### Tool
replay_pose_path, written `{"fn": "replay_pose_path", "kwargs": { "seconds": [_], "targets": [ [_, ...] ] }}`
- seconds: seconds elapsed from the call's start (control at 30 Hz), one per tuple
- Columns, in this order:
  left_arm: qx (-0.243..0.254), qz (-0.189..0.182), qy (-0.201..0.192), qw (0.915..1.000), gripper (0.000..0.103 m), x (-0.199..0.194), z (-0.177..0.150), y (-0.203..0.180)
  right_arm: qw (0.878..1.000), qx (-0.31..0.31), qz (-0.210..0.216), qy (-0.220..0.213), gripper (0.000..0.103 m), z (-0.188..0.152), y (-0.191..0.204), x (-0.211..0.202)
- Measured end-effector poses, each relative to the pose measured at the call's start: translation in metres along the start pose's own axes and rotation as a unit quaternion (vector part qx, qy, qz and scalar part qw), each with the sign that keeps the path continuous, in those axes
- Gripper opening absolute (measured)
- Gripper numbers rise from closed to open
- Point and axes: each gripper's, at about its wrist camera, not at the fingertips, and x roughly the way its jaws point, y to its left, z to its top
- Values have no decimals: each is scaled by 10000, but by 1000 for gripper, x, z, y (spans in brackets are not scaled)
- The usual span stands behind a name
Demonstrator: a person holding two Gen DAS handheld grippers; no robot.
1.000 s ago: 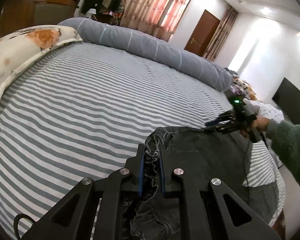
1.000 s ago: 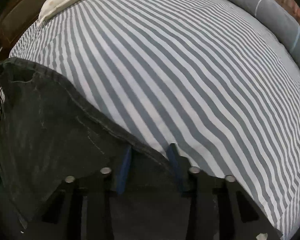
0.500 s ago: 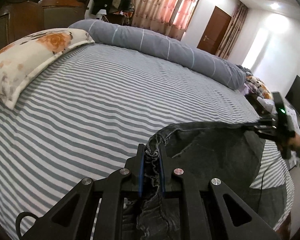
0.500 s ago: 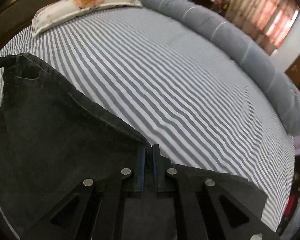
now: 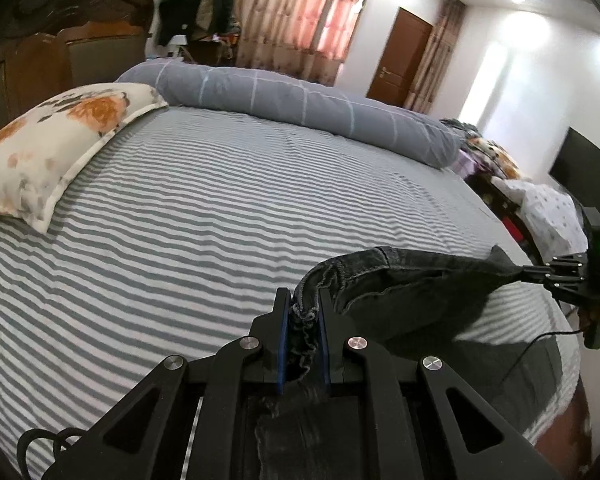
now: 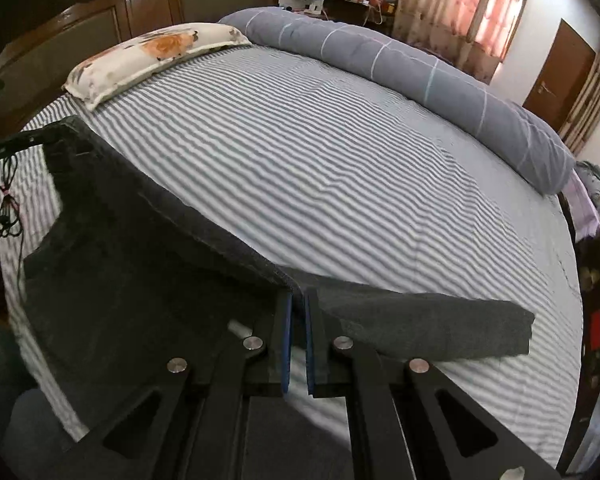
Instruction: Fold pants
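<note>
Dark grey jeans [image 5: 412, 292] hang stretched between my two grippers above the striped bed. My left gripper [image 5: 303, 300] is shut on a bunched, frayed edge of the pants. My right gripper [image 6: 298, 300] is shut on the other edge of the pants [image 6: 132, 264]; it also shows in the left wrist view [image 5: 540, 270] at the right, pulling the cloth taut. In the right wrist view the pants spread to the left, and the left gripper [image 6: 40, 138] holds their far corner. Part of the pants hangs below both grippers, out of sight.
The bed has a grey-and-white striped sheet [image 5: 220, 216]. A floral pillow [image 5: 52, 144] lies at its head, next to a long rolled grey duvet [image 5: 308, 108] along the far side. A wooden headboard [image 6: 100, 28] stands behind. A cluttered bench [image 5: 500, 168] sits past the bed's foot.
Both grippers have risen and lifted the pants off the bed. The right gripper closed on the pants edge and moved away from the left, pulling the cloth taut.
</note>
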Motion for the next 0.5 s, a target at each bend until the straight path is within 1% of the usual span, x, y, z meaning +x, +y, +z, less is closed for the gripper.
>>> {"fn": "replay_pose_path", "kwargs": {
  "seconds": [0.13,0.23,0.3,0.4,0.5],
  "targets": [
    [268,-12,148,9995,13,-13,-13,-7,9994,256,200,79,4,-39,13,-18],
    [412,68,290,9987,13,-20,-26,-11,9985,340,366,245,4,-69,30,-21],
    [457,132,435,9979,13,-24,-40,-11,9972,427,493,378,4,-87,40,-17],
    [562,238,658,9960,13,-28,-63,-13,9934,735,686,544,4,-113,51,-7],
    [566,315,897,9939,13,-31,-88,-12,9895,961,833,692,4,-132,59,4]
  ]
}}
